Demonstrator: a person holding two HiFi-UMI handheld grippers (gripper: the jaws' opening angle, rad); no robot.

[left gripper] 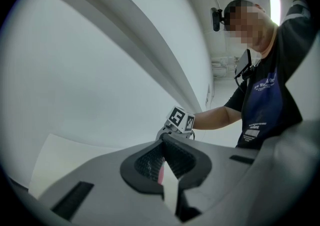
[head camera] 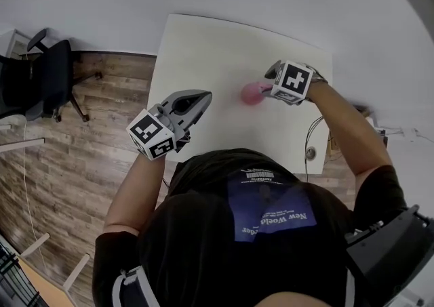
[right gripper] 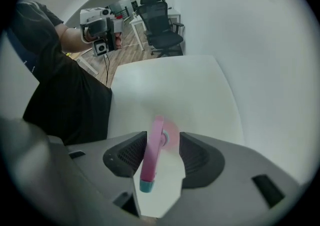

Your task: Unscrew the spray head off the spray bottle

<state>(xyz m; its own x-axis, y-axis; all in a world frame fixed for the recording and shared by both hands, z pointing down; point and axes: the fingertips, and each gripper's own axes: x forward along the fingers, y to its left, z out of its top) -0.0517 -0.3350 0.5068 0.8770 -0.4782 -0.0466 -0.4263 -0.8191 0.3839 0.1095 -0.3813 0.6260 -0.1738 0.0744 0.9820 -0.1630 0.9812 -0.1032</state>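
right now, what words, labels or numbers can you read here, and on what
"New World": blue shirt panel, upside down in the head view; the rest of that line is unreadable.
White label above it: too small to read.
Left marker cube and right marker cube: patterns only, no words.
Pink spray bottle: no print visible.

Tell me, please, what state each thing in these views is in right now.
Left tongs: shut, nothing held.
Right tongs: open, pointing down, one jaw on each side of the spray head, not clamped.
Spray head: on the bottle, not unscrewed.
Spray bottle: standing on the table.
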